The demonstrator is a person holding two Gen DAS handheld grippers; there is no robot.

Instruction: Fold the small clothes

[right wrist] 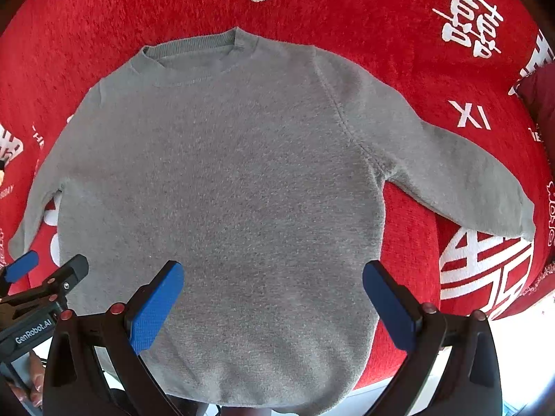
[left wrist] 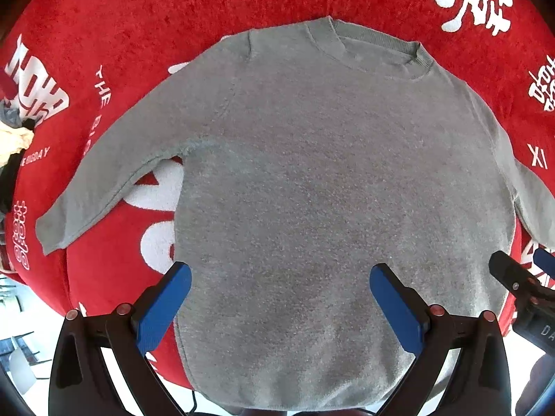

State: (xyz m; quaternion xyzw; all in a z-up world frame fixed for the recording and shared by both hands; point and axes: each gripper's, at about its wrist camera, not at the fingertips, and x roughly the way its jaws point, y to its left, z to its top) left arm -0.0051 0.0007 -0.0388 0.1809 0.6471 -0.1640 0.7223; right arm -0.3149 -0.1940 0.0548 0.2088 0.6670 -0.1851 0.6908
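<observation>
A small grey long-sleeved sweater (left wrist: 312, 180) (right wrist: 222, 180) lies flat and face up on a red cloth, collar away from me, both sleeves spread out to the sides. My left gripper (left wrist: 281, 287) hovers open over the lower left part of the body, nothing between its blue pads. Over the lower right part hangs my right gripper (right wrist: 274, 284), also open and empty. Each gripper shows at the edge of the other's view: the right one (left wrist: 520, 277) and the left one (right wrist: 48, 270). The hem reaches the near edge of the surface.
The red cloth (left wrist: 145, 17) (right wrist: 399, 17) with white characters and letters covers the whole surface. A heap of other clothes (left wrist: 14, 138) lies at the far left. A dark red cushion (right wrist: 541, 97) sits at the right edge. Beyond the near edge I see a bright floor.
</observation>
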